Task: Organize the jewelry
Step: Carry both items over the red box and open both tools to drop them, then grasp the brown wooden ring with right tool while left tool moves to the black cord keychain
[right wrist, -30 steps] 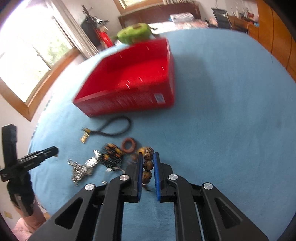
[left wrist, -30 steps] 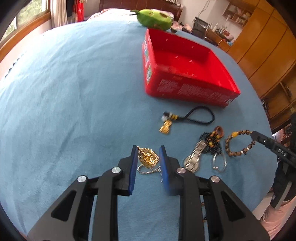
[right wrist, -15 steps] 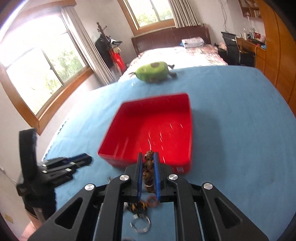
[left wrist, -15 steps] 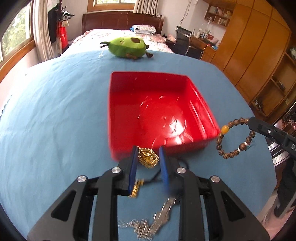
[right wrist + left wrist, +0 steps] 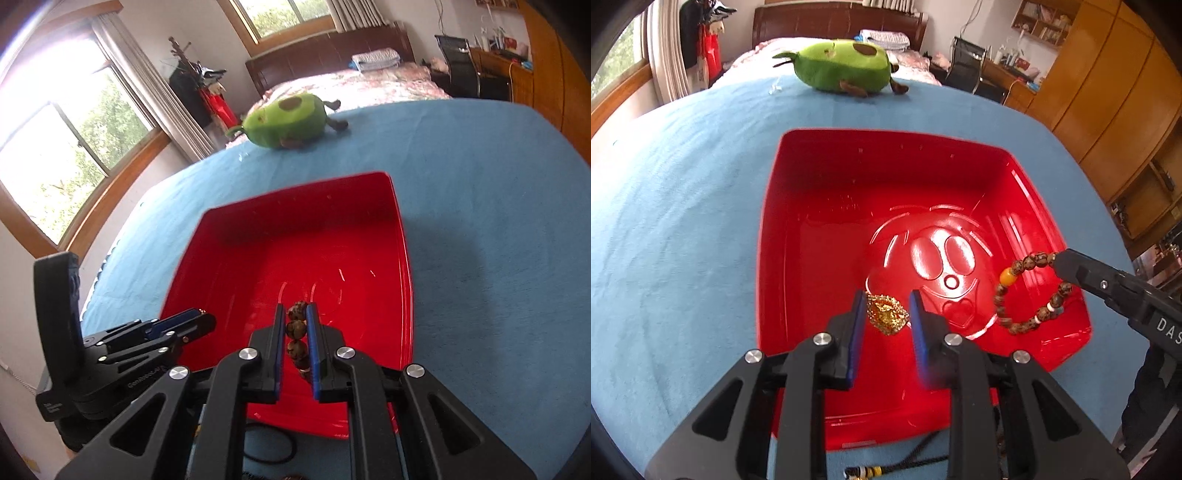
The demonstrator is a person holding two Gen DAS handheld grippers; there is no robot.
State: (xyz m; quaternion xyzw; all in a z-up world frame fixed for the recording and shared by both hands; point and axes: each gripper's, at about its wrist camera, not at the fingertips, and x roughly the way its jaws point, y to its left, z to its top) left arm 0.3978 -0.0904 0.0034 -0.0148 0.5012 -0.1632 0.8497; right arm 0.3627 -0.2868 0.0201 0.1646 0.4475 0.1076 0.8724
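Note:
A red plastic box (image 5: 820, 236) sits on the blue cloth; it also shows in the right wrist view (image 5: 258, 258). My left gripper (image 5: 888, 314) is shut on a gold pendant (image 5: 886, 314) and holds it over the box's near left part. My right gripper (image 5: 297, 325) is shut on a brown bead bracelet (image 5: 295, 328), which hangs over the box's right side in the left wrist view (image 5: 1027, 295). The left gripper's body shows at the left of the right wrist view (image 5: 147, 343).
A green avocado plush toy (image 5: 842, 66) lies on the cloth beyond the box. A black cord keychain with a striped charm (image 5: 871, 470) lies on the cloth in front of the box. Wooden cabinets (image 5: 1108, 92) stand at the right.
Both grippers lifted their pieces off the cloth and moved forward over the red box. The other jewelry has dropped out of view below.

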